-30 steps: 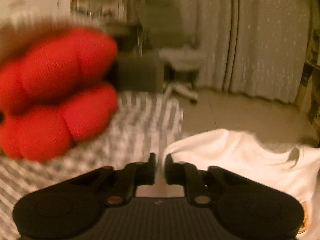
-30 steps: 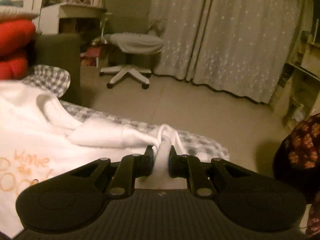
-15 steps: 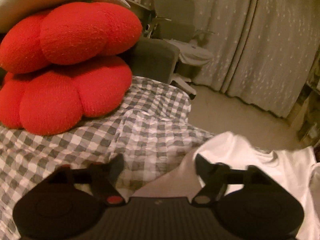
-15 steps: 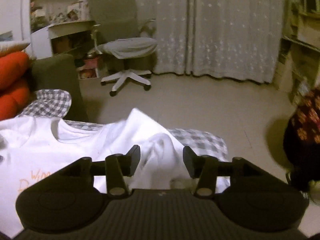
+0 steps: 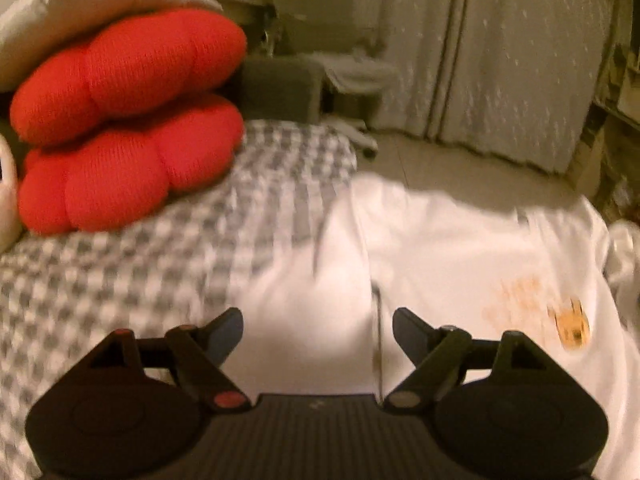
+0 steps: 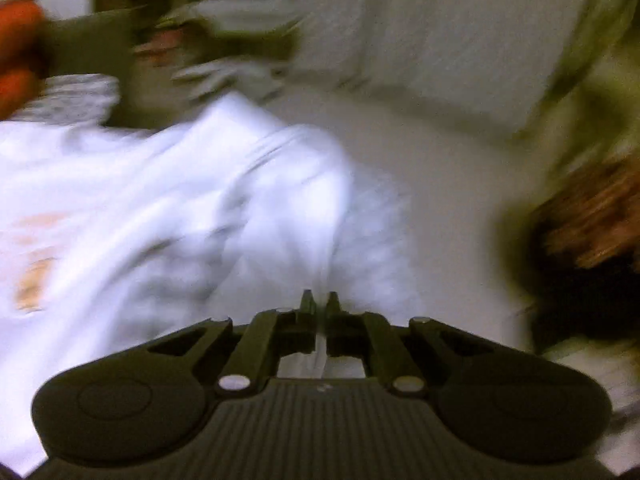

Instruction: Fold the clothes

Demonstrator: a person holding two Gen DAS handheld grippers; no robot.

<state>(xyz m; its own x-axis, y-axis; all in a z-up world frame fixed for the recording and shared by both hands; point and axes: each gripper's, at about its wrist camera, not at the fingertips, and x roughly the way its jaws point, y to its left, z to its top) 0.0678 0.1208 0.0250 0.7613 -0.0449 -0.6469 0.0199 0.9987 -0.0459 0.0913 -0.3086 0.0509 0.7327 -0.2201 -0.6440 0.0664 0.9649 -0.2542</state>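
A white T-shirt with an orange print lies spread on the grey checked bedspread. My left gripper hovers over the shirt's left part, its jaws wide open with nothing pressed between them. The right wrist view is badly blurred. In it the same white T-shirt fills the left and middle. My right gripper sits at the shirt's right edge, its jaws closing to almost together, with a thin strip of white cloth pinched between them.
Two red puffy cushions are stacked at the left under a pale pillow. Beyond the bed are an office chair, pale curtains and bare floor. A dark flowered thing is at the right.
The left gripper let go and opened wide, then moved right over the shirt. The right gripper released the bunched cloth, opened, and has closed again on the shirt's edge while moving quickly.
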